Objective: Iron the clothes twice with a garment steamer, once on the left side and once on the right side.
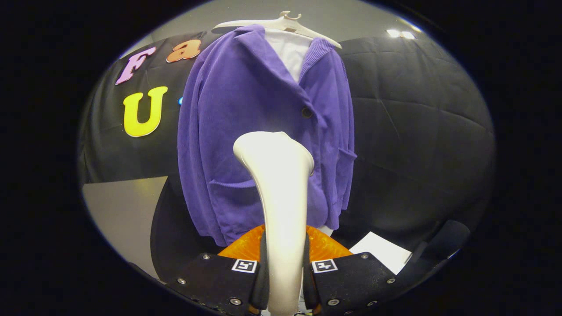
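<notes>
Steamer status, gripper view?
Gripper jaws shut on steamer handle. Head raised before purple jacket on hanger, contact unclear. Nothing in the way.

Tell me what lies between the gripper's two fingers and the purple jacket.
In the gripper view, the garment steamer fills that stretch: the gripper is clamped on its handle, and its head rises in front of the purple jacket.
</notes>
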Action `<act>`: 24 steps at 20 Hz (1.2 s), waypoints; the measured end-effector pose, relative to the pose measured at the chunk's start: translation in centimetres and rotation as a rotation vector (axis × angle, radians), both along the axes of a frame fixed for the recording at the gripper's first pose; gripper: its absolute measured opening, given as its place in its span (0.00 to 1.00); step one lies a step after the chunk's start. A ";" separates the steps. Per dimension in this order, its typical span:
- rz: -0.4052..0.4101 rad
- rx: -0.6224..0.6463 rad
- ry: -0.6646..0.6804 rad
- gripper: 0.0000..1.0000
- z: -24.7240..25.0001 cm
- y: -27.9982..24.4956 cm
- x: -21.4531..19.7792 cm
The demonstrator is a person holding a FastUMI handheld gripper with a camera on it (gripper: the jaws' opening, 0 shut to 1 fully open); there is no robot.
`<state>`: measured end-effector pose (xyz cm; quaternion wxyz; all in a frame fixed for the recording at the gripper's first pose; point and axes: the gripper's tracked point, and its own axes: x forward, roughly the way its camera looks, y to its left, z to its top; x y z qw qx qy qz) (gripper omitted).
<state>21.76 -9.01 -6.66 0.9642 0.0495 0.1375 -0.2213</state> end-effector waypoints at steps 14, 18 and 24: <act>0.012 -0.028 -0.215 0.31 15.7 -8.2 2.0; 0.034 -0.017 -0.321 0.30 19.9 -10.0 2.3; 0.034 0.022 -0.353 0.30 20.2 -13.1 4.7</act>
